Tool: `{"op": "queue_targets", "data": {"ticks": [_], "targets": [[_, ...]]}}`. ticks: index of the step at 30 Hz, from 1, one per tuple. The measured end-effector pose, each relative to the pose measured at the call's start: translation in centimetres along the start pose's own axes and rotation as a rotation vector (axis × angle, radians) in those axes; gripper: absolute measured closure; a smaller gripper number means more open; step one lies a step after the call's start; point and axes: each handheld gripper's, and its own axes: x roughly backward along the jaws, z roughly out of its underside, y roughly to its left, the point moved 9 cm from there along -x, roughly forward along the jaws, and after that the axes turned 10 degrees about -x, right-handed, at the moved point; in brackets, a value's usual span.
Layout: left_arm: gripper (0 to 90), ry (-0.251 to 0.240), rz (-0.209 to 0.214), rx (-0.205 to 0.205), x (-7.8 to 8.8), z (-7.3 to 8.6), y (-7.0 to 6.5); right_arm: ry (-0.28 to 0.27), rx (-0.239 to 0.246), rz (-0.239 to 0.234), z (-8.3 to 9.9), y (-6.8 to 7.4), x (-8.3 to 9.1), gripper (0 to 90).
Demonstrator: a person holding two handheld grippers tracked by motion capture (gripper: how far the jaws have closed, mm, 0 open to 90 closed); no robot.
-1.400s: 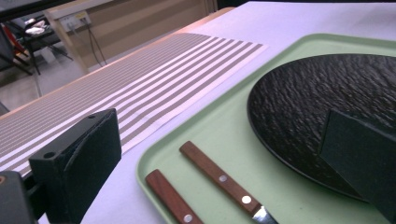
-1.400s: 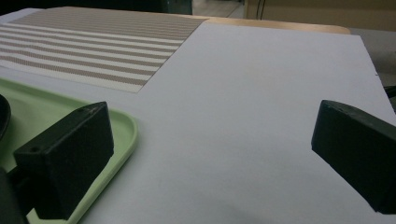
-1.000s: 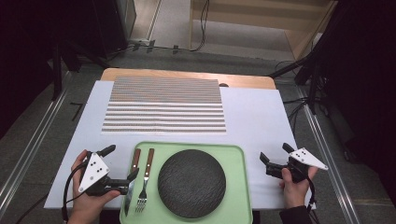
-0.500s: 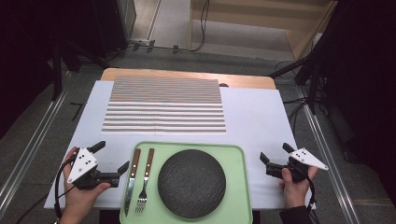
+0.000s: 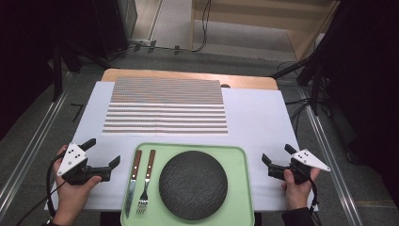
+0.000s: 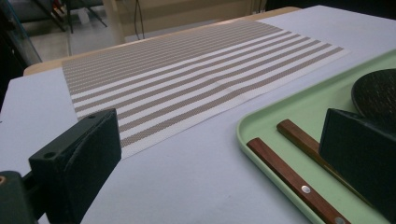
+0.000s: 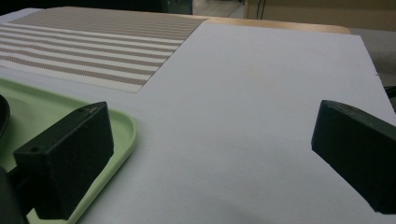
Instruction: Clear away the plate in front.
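- Fingers of the left gripper (image 5: 102,153) stood spread apart, holding nothing, over the white table (image 5: 254,117) just left of the green tray (image 5: 237,188).
- The knife (image 5: 132,181) and fork (image 5: 146,180) lay side by side in the tray (wooden handles pointing away), left of the dark plate (image 5: 193,184).
- The right gripper (image 5: 277,157) sat right of the tray, fingers likewise spread and empty.

Lab I operated in: paper-covered table (image 5: 254,117), floor rails (image 5: 28,150) at 9 o'clock, cables (image 5: 202,28) at 12.
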Motion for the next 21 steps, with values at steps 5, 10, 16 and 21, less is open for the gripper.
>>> {"op": "queue_targets", "data": {"ticks": [5,10,16,21], "targets": [[0.0,0.013,-0.012,0.013,-0.1,0.5,1.0,0.001,-0.001,0.0,0.0,0.0,0.0,0.0],[0.0,0.025,-0.02,0.028,-0.3,1.0,1.8,0.001,-0.003,0.001,0.0,0.0,0.0,0.0],[0.0,0.034,-0.025,0.054,-0.8,1.5,2.9,0.001,-0.004,0.001,0.1,-0.1,0.0,0.0],[0.0,0.038,-0.041,0.067,-0.7,1.9,4.0,0.005,-0.003,0.004,0.2,-0.1,0.0,0.0]]}}
